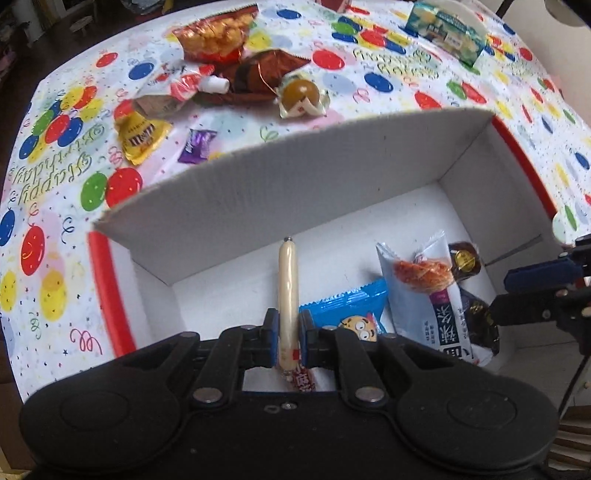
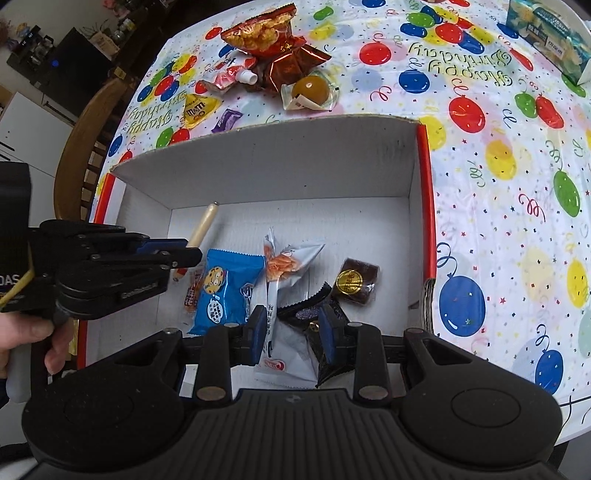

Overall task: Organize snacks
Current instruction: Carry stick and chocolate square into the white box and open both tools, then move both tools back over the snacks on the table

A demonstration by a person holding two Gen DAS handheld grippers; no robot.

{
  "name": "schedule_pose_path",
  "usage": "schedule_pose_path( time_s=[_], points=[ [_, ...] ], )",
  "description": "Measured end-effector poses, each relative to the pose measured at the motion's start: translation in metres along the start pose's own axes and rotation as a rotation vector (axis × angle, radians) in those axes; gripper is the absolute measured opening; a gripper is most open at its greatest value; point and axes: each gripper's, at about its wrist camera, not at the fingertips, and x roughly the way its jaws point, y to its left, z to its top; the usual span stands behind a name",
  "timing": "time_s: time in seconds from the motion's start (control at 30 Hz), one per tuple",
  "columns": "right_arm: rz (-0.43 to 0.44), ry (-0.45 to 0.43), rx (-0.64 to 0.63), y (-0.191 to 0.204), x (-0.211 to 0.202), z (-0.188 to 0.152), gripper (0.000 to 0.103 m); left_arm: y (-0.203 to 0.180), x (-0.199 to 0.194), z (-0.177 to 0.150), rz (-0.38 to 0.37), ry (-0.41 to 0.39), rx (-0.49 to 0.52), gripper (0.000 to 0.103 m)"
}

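My left gripper is shut on a pale sausage stick, held over the left part of a white cardboard box. The right wrist view shows that gripper side-on, the sausage stick poking past it. My right gripper is open, hovering low over a white packet and a black packet inside the box. A blue cookie packet and a brown cake with a gold sticker also lie in the box. The right gripper shows at the left view's right edge.
On the balloon tablecloth beyond the box lie an orange chips bag, a brown wrapper, a capped pouch, a yellow M&M's bag, a purple candy and a clear-wrapped round sweet. A green box stands far right. A hand holds the left gripper.
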Motion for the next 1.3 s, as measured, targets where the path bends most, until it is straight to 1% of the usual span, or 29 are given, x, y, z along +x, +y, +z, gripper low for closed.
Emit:
schedule_pose_path(
  time_s=[0.13,0.23,0.4,0.47,0.53,0.6,0.63,0.67,0.7,0.87,0.9,0.93,0.97,1.0,1.03,1.1,1.17,1.23,1.3],
  points=[
    [0.003,-0.004,0.002,-0.001,-0.001,0.000,0.030,-0.001,0.007,0.001,-0.010,0.023,-0.003,0.009],
    [-0.002,-0.005,0.003,-0.001,-0.003,0.001,0.030,-0.001,0.009,0.001,-0.007,0.025,-0.005,0.009],
    [-0.004,-0.010,-0.006,0.002,-0.008,0.001,0.030,0.002,0.001,0.002,-0.033,0.021,-0.038,0.010],
    [-0.004,-0.015,-0.016,0.005,-0.012,0.002,0.032,0.004,-0.005,0.001,-0.051,0.017,-0.050,0.010],
    [-0.002,-0.027,-0.024,0.009,-0.017,0.002,0.043,0.006,-0.014,0.000,-0.069,0.007,-0.058,0.011],
    [0.002,-0.042,-0.036,0.013,-0.024,0.003,0.049,0.006,-0.025,-0.001,-0.080,-0.017,-0.054,0.012],
    [0.002,-0.049,-0.043,0.015,-0.028,0.004,0.052,0.005,-0.031,-0.002,-0.083,-0.035,-0.050,0.015],
    [0.001,-0.057,-0.050,0.017,-0.031,0.004,0.053,0.006,-0.037,-0.003,-0.089,-0.052,-0.049,0.016],
    [0.001,-0.063,-0.058,0.019,-0.035,0.005,0.053,0.007,-0.043,-0.003,-0.096,-0.065,-0.054,0.020],
    [-0.004,-0.092,-0.082,0.026,-0.049,0.011,0.055,0.016,-0.068,-0.004,-0.136,-0.115,-0.089,0.027],
    [-0.005,-0.097,-0.086,0.027,-0.052,0.013,0.060,0.017,-0.073,-0.003,-0.136,-0.128,-0.089,0.030],
    [-0.006,-0.104,-0.091,0.029,-0.055,0.014,0.069,0.019,-0.079,-0.002,-0.134,-0.143,-0.086,0.033],
    [-0.005,-0.113,-0.097,0.030,-0.058,0.016,0.074,0.021,-0.085,-0.001,-0.128,-0.161,-0.086,0.036],
    [-0.004,-0.122,-0.104,0.031,-0.061,0.018,0.077,0.024,-0.091,0.000,-0.121,-0.182,-0.090,0.050],
    [-0.003,-0.129,-0.109,0.033,-0.064,0.020,0.077,0.028,-0.097,0.001,-0.109,-0.206,-0.099,0.069],
    [0.005,-0.142,-0.112,0.034,-0.069,0.026,0.077,0.034,-0.111,0.003,-0.069,-0.265,-0.110,0.090],
    [0.015,-0.158,-0.111,0.035,-0.073,0.032,0.082,0.039,-0.121,0.008,-0.036,-0.302,-0.100,0.090],
    [0.028,-0.179,-0.105,0.034,-0.077,0.040,0.096,0.046,-0.127,0.014,-0.022,-0.316,-0.104,0.094],
    [0.037,-0.196,-0.107,0.034,-0.080,0.048,0.103,0.053,-0.132,0.019,0.002,-0.337,-0.117,0.098]
  ],
)
